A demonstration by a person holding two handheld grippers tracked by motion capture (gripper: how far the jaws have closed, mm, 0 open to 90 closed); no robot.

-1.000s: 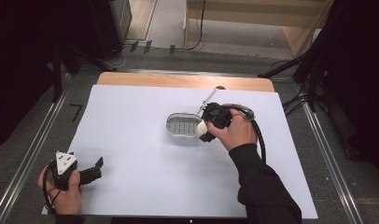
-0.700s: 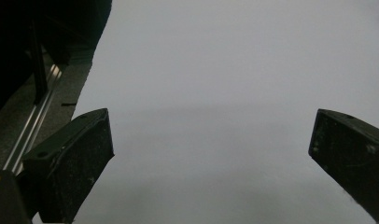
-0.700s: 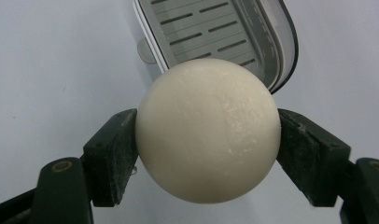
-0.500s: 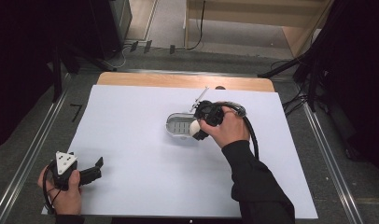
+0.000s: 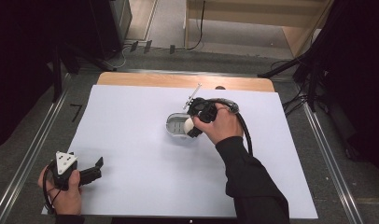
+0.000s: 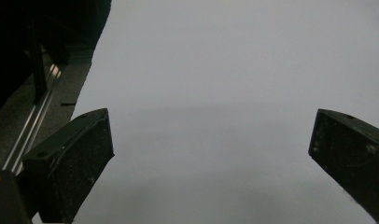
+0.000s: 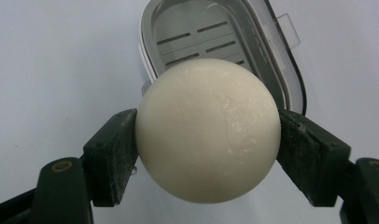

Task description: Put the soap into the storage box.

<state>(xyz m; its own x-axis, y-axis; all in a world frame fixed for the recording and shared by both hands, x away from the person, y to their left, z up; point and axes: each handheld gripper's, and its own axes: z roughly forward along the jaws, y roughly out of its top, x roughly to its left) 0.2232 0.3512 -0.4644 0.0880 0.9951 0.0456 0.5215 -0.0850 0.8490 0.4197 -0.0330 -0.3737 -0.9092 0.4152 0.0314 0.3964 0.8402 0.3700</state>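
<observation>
A round cream-white soap ball (image 7: pixel 207 129) is clamped between the two jaws of my right gripper (image 7: pixel 207 140), held just above the table. Under and beyond it lies an open grey soap dish (image 7: pixel 211 32) with a slotted floor. From above, the soap ball (image 5: pixel 189 124) hangs over the right end of the soap dish (image 5: pixel 176 126), with my right gripper (image 5: pixel 192 125) shut on it. My left gripper (image 5: pixel 95 168) rests at the table's near left corner, jaws wide apart with nothing between them; its view shows my left gripper (image 6: pixel 211 154) over bare white sheet.
A white sheet (image 5: pixel 131 154) covers the table, with a wooden strip (image 5: pixel 178 80) at the far edge. Metal rails (image 5: pixel 33 154) run along both sides. A thin metal rod (image 5: pixel 191 97) lies just behind the right hand.
The right hand has shifted slightly left and toward the far side, carrying the soap ball over the dish. The left gripper has stayed put.
</observation>
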